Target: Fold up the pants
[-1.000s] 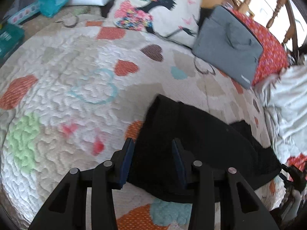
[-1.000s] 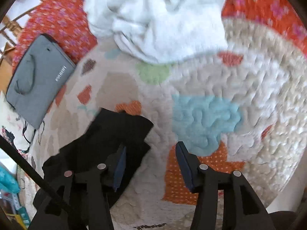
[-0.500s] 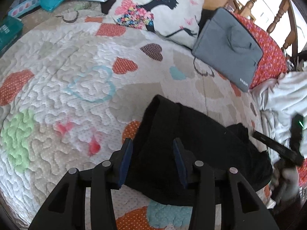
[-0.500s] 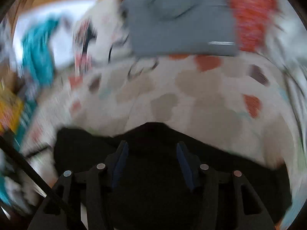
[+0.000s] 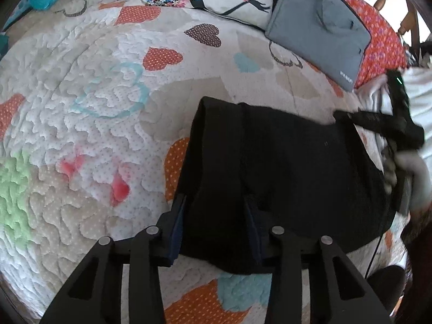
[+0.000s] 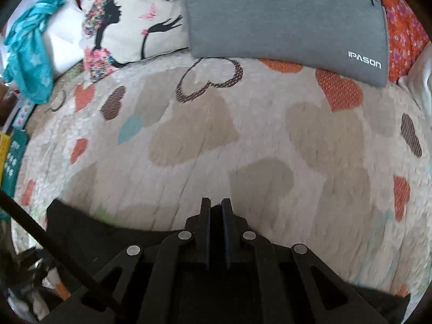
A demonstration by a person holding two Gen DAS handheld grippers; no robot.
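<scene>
The black pants (image 5: 283, 167) lie folded into a flat bundle on the heart-patterned quilt (image 5: 94, 108). My left gripper (image 5: 214, 202) is open, its jaws straddling the pants' near left part just above the fabric. My right gripper (image 6: 215, 205) is shut on the far edge of the pants (image 6: 89, 232), with a bit of black cloth between the pads. The right gripper also shows in the left wrist view (image 5: 351, 117) at the pants' far right corner, held by a gloved hand (image 5: 410, 172).
A grey laptop bag (image 6: 286, 13) and a printed cushion (image 6: 129, 19) lie at the far side of the quilt. A teal cloth (image 6: 29, 51) sits far left. White bedding (image 5: 415, 86) and a red floral cover (image 5: 383, 40) lie to the right.
My right gripper swung from the quilt's right side to the pants' far edge and closed on it. My left gripper stayed open and edged closer over the pants.
</scene>
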